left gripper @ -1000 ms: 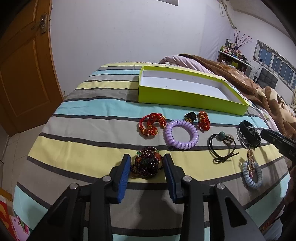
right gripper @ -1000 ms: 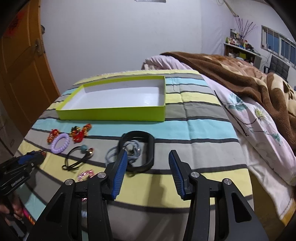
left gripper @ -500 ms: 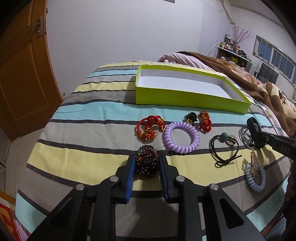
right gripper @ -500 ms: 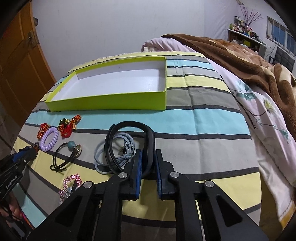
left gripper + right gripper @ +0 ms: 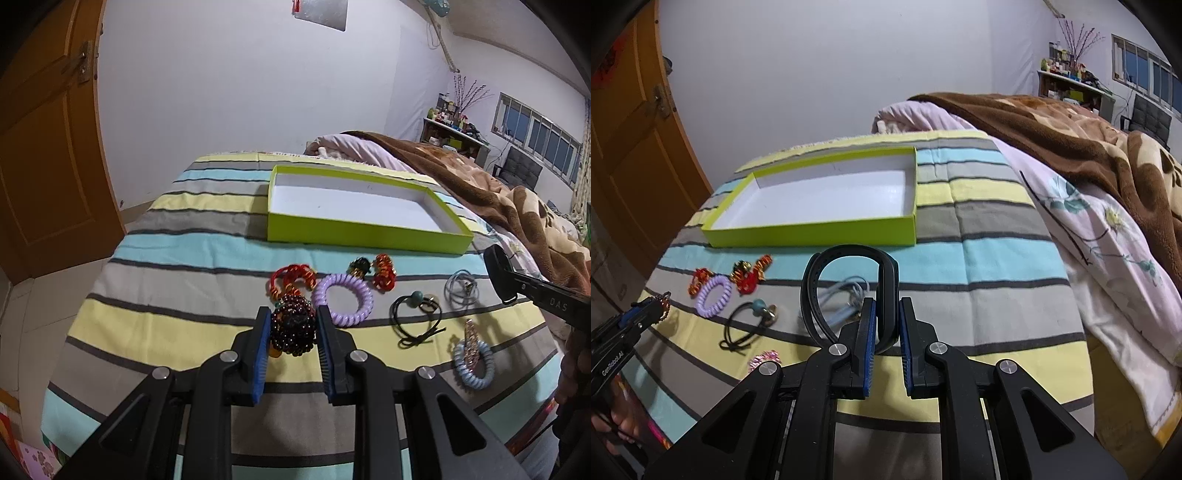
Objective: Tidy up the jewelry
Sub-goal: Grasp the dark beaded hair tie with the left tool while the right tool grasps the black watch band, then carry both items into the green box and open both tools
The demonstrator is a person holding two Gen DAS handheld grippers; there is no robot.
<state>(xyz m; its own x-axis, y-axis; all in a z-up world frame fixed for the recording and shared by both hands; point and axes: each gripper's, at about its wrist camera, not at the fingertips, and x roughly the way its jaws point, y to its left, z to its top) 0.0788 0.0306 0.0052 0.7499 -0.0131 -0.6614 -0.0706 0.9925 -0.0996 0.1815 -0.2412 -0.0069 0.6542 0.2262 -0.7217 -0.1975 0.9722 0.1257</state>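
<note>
My left gripper (image 5: 291, 317) is shut on a dark red beaded bracelet (image 5: 292, 328) and holds it just above the striped bedspread. My right gripper (image 5: 887, 310) is shut on a black band (image 5: 849, 291) and holds it lifted, standing on edge. The band also shows at the right in the left wrist view (image 5: 498, 271). An empty lime-green tray (image 5: 365, 234) lies farther back; it also shows in the right wrist view (image 5: 812, 232). A purple coil tie (image 5: 343, 299), red ornaments (image 5: 291, 277), a black cord tie (image 5: 417, 321) and a blue coil tie (image 5: 474, 363) lie on the bed.
A grey cord bundle (image 5: 846, 299) lies under the lifted band. A brown blanket (image 5: 1071, 147) and pink floral sheet (image 5: 1108, 251) cover the bed's right side. An orange door (image 5: 48, 147) stands at the left. The bed's near edge drops off below the grippers.
Both grippers closed on their items, then lifted: the left raised the beaded bracelet, and the right raised the black band off the grey cords.
</note>
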